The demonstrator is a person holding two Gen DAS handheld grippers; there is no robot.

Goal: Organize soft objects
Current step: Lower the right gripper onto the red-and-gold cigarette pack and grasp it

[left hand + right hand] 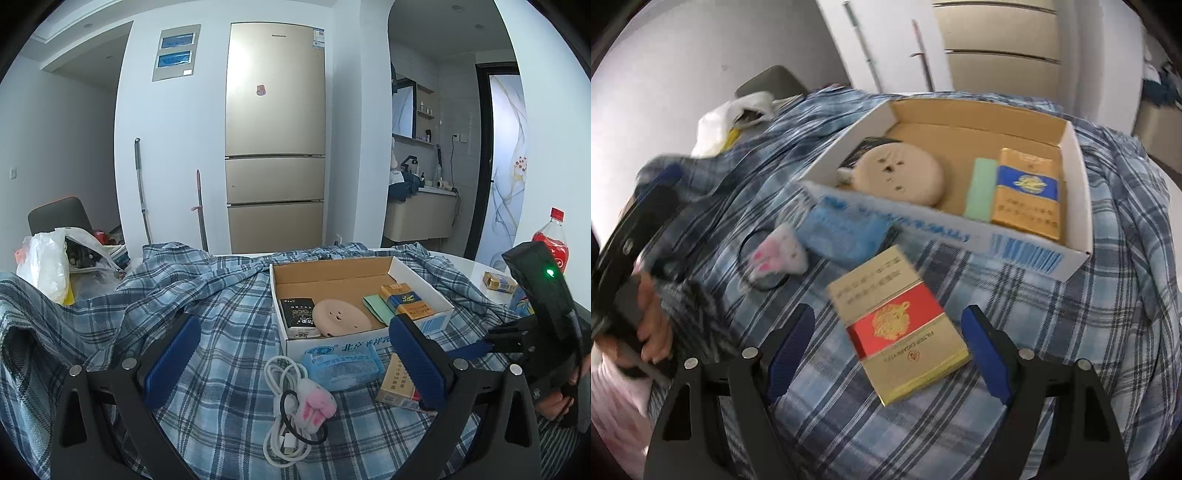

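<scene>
Box (421,280): open cardboard, on the plaid cloth (229,295); already inside, a black packet (297,314), a round beige pad (341,317), a green slip (376,308) and a blue-and-orange pack (406,301).
Left outside, in front of the box: blue tissue pack (341,365) touching the front wall; fluffy pink-and-white hair tie (316,404) on top of a coiled white cable (282,413); red-and-gold pack (899,323) flat on the cloth, just beside the tissue pack.
Left gripper (291,362): spread wide, holding nothing; cable, hair tie and tissue pack between and ahead of the fingers.
Right gripper (890,354): spread wide, holding nothing; red-and-gold pack between the blue pads (792,349), no contact visible.
Progress: judged roughly half done, four things boxed and four loose.
Soft things to move: likely the tissue pack and hair tie; unclear whether cable and pack count.
Step in hand: apparently a reach for the red-and-gold pack with the right.
Blur: right view smeared on its left side, details there uncertain.
</scene>
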